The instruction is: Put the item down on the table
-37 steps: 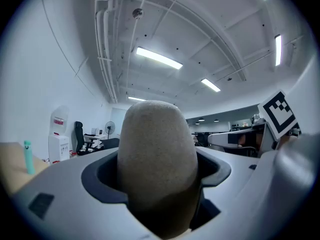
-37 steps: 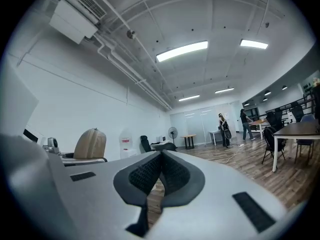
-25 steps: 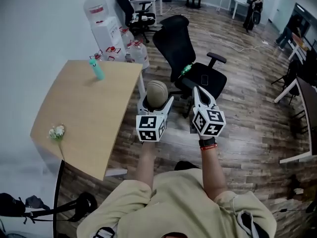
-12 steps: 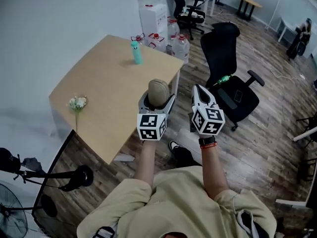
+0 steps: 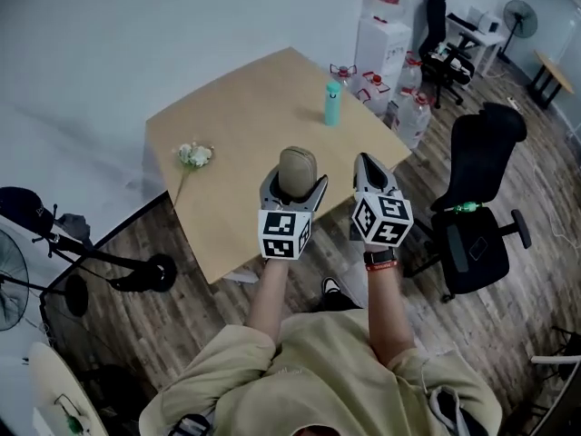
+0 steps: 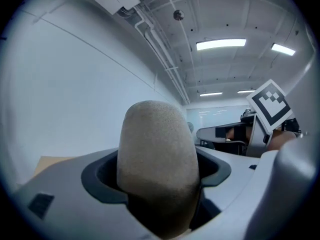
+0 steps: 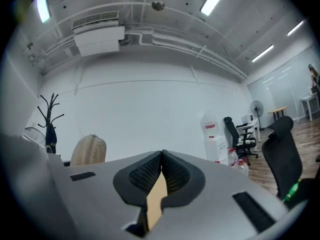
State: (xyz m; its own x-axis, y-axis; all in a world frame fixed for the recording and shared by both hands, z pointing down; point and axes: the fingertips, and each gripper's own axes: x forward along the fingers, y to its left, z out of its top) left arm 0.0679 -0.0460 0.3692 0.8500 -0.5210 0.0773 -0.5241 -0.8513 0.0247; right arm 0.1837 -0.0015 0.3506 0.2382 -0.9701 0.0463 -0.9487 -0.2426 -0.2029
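Observation:
A beige, rough-skinned oval item (image 5: 296,170) stands upright between the jaws of my left gripper (image 5: 294,186), which is shut on it. In the left gripper view the item (image 6: 157,159) fills the middle, clamped in the dark pads of the left gripper (image 6: 158,184). My right gripper (image 5: 367,163) is beside it on the right, shut and holding nothing; its ribbed pads (image 7: 172,174) meet along a thin seam at the right gripper's (image 7: 161,160) tips. Both grippers hang over the near right part of the light wooden table (image 5: 254,107).
On the table stand a teal bottle (image 5: 333,104) at the far right and a small white flower bunch (image 5: 194,154) at the left. A black office chair (image 5: 486,198) is to the right, water jugs and a dispenser (image 5: 386,34) behind, a black stand (image 5: 109,262) at left.
The view has swung round: the grippers were over the floor beside the table's edge, and the table now lies under them. The left gripper's hold on the item is unchanged.

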